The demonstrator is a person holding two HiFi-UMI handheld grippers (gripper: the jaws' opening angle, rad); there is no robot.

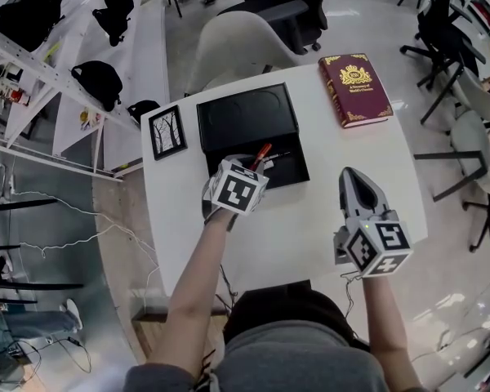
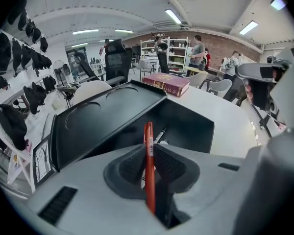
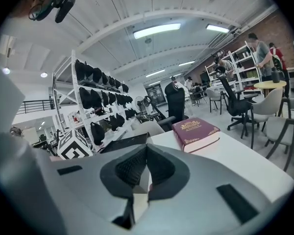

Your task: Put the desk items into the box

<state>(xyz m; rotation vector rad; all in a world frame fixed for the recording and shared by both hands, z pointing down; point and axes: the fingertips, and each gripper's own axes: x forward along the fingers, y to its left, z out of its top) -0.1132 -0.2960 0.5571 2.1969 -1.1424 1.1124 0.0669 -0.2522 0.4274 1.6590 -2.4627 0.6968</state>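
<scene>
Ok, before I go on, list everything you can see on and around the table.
table: 1, white, centre
box: 1, black, lid open, far middle of the table
marker: 1, dark, lying in the box
pen: 1, red, over the box
picture: 1, black frame, on the table left of the box
book: 1, maroon, far right corner of the table
chair: 1, white, behind the table
office chairs: several, black, far side and right
bags: several, black, on the shelves at left
left gripper: 1, grey, fingers shut on the pen
right gripper: 1, grey, fingers together, empty, over the table's right side
</scene>
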